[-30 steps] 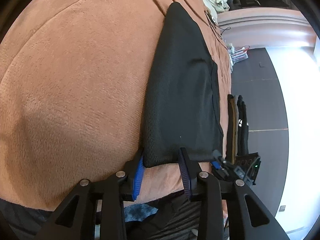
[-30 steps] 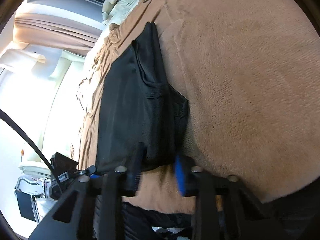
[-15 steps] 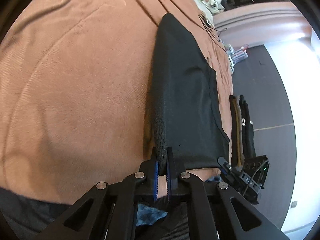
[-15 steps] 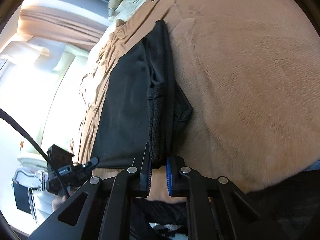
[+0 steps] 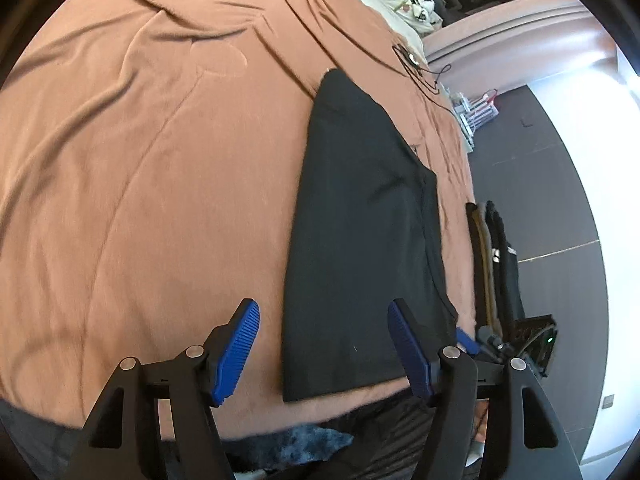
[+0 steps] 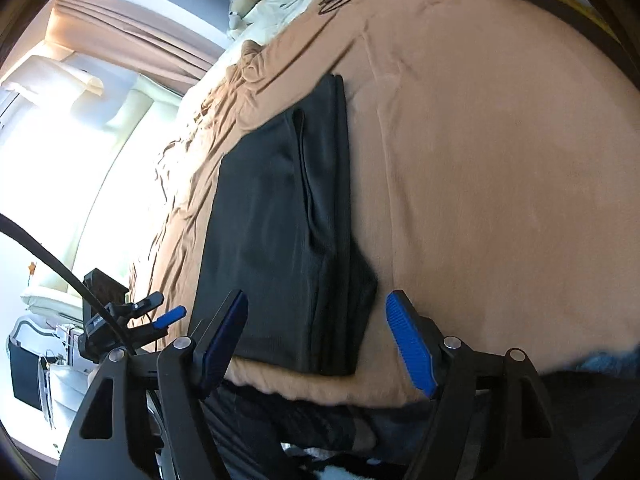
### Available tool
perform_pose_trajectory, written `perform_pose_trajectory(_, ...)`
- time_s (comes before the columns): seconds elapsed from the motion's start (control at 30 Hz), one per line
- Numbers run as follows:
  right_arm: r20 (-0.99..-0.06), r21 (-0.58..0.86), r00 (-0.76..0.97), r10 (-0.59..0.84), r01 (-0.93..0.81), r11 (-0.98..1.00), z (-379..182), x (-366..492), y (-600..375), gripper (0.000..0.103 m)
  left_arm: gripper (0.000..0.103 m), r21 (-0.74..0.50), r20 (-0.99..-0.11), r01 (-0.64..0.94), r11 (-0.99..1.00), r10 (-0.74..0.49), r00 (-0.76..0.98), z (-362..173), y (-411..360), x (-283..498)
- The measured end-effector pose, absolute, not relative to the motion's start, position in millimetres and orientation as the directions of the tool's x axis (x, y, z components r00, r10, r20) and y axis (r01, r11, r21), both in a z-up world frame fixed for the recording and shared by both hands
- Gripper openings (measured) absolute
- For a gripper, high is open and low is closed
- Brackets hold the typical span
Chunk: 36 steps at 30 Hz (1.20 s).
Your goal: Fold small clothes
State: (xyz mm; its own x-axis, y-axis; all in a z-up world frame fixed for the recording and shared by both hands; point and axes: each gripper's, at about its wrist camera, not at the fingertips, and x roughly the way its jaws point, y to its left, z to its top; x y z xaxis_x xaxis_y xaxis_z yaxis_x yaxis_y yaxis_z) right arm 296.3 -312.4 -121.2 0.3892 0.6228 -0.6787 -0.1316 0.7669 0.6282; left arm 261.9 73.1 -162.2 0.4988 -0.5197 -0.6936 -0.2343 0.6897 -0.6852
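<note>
Both grippers have just been opening and have let go of the cloth edge they pinched half a second ago. Left gripper (image 5: 322, 342) and right gripper (image 6: 316, 338) now stand wide, nothing between the pads. One folded black garment (image 5: 360, 240) lies flat just ahead of them on the brown blanket (image 5: 160, 180).

I find no legible text, label, brand, number or sign in either wrist view. A small white mark on the dark items (image 5: 497, 256) hanging beside the bed (image 5: 160, 160) is too small for me to read.
</note>
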Motion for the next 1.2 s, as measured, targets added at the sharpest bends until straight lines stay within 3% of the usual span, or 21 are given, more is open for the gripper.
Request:
perform_pose_trajectory(0.37,-0.738,0.566,0.29,0.609,-0.224,0.793,-142,376,-270,0.07,0.068,-0.697,-0.681,-0.234,0.678,-0.523,0.512,-171,90,299)
perform_pose_trajectory(0.8,-0.676,0.646,0.283,0.681,-0.217,0.732,-161,425,-265,0.07,0.065,-0.696,-0.691,-0.251,0.673,-0.533,0.488,-182,101,342)
perform_pose_trajectory(1.07,-0.651,0.67,0.264,0.712,-0.24,0.702,-173,449,-257,0.07,0.056,-0.684,-0.705,-0.263,0.68,-0.525,0.477,-185,103,370)
perform_pose_trajectory(1.2,-0.644,0.67,0.266,0.717,-0.255,0.697,-176,461,-253,0.057,0.053,-0.682,-0.707,-0.263,0.682,-0.525,0.473,-185,100,383)
